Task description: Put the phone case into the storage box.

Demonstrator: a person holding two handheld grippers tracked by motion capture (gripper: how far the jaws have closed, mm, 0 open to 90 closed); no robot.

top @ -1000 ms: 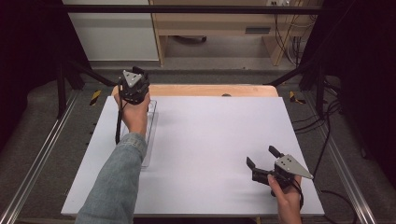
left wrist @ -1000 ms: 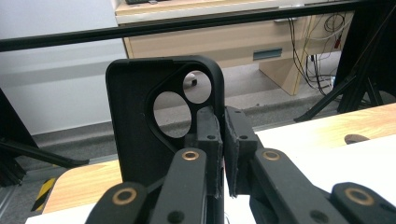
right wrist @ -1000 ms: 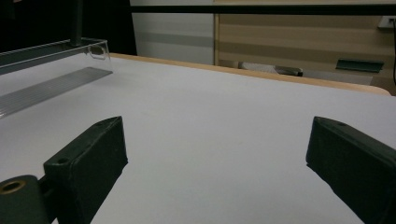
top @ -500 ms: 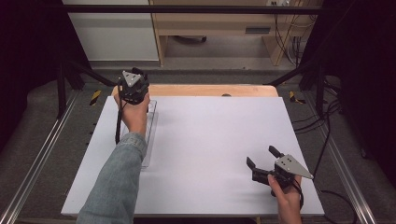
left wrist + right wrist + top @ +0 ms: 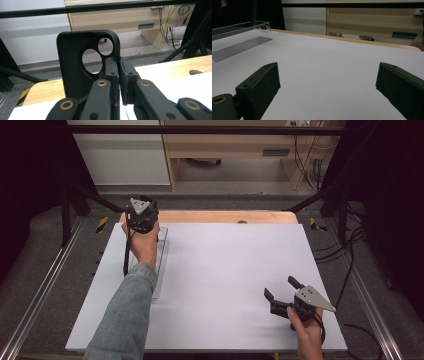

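Left gripper [image 5: 119, 82] clamped on a matte black phone case [image 5: 75, 62] – round camera holes, right gripper [image 5: 327, 82] wide apart over smooth white table [image 5: 332, 65], clear plastic tray [image 5: 239, 37] off to its left

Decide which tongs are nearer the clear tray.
Left. The left tongs, shut on a black phone case, hover over the clear tray's far end; the right tongs sit open, far across the table.

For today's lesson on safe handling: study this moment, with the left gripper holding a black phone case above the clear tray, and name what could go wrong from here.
1. The left gripper pinches the black phone case only at one edge beside its camera cutout, so the case might twist or slip out.
2. The clear tray is narrow and see-through, so the case could miss it or knock its wall.
3. The right gripper rests open, far from the tray, so it probably cannot steady it.
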